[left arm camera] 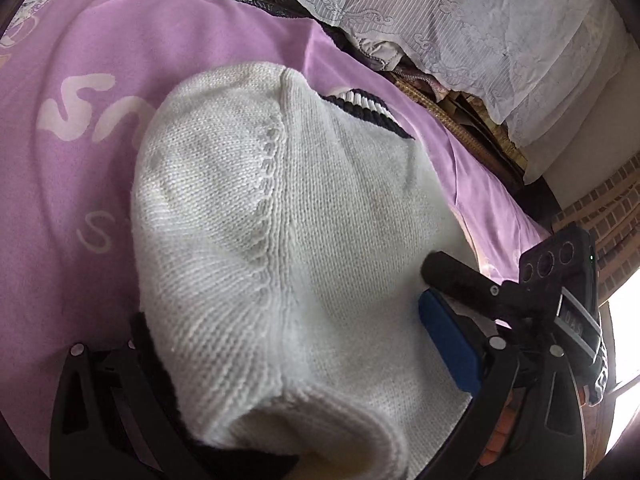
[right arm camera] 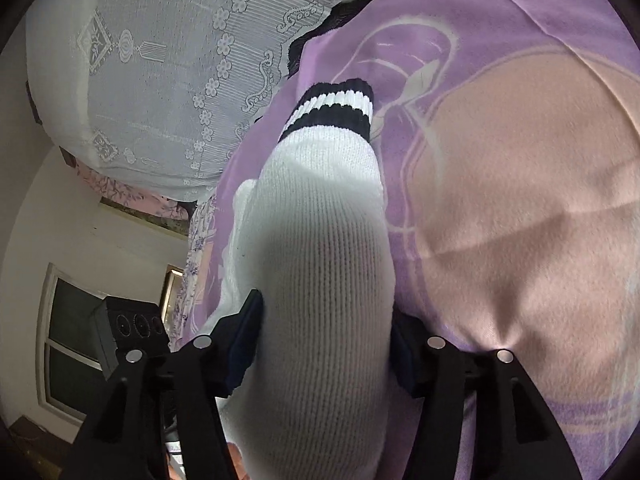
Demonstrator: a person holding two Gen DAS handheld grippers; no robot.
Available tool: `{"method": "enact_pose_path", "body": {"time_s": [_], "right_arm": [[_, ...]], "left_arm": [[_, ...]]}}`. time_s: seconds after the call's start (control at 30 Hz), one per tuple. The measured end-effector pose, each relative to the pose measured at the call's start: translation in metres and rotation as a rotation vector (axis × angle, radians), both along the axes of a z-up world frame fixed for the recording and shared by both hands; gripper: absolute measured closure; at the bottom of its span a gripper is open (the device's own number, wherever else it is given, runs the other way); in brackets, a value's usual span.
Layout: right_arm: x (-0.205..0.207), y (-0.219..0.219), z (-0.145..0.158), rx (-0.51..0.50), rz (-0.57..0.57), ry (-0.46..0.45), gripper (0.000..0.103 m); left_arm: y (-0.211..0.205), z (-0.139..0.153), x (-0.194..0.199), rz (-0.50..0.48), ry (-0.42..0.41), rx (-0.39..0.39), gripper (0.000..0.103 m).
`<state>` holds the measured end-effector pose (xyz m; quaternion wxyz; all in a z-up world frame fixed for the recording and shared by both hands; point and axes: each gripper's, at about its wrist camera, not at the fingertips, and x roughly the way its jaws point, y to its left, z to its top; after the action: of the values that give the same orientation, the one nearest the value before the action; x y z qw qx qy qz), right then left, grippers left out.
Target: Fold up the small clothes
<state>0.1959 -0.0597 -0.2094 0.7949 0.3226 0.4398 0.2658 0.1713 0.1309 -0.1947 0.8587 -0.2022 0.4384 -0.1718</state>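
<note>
My right gripper [right arm camera: 324, 344] pinches the white knitted sweater [right arm camera: 320, 280] between both pads, its striped cuff [right arm camera: 332, 108] at twelve o'clock over the purple blanket [right arm camera: 520, 200], lifted for folding; my left gripper's [left arm camera: 280, 380] grip is unclear.

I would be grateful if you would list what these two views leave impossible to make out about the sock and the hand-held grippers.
- Left wrist view: the white sock covers the left hand-held gripper; its grip is hidden.
- Right wrist view: the sock's toe end is cut off by the bottom edge.
- Right wrist view: the sock's bulk hides whether the right hand-held gripper presses on it.
- Both views: the purple blanket lettering is partly covered.
</note>
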Motion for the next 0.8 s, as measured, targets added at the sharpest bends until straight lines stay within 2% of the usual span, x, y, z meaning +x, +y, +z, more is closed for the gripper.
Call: {"method": "enact_pose_path", "body": {"time_s": [0.1, 0.23, 0.33, 0.47, 0.8], "right_arm": [[0.001, 0.001, 0.001, -0.024, 0.021, -0.028, 0.046], [-0.006, 0.0, 0.003, -0.05, 0.021, -0.065, 0.049], [-0.015, 0.001, 0.009, -0.099, 0.017, -0.098, 0.05], [-0.027, -0.002, 0.018, -0.151, 0.011, -0.127, 0.05], [-0.06, -0.052, 0.03, -0.215, -0.02, -0.14, 0.052]], "left_arm": [[0.001, 0.001, -0.001, 0.0, -0.004, -0.008, 0.006], [0.002, 0.004, -0.009, 0.015, -0.03, -0.001, 0.018], [-0.004, 0.01, -0.018, 0.028, -0.066, 0.048, 0.023], [-0.023, 0.022, -0.031, 0.007, -0.128, 0.145, 0.026], [-0.082, 0.034, -0.052, -0.096, -0.167, 0.221, 0.027]]}}
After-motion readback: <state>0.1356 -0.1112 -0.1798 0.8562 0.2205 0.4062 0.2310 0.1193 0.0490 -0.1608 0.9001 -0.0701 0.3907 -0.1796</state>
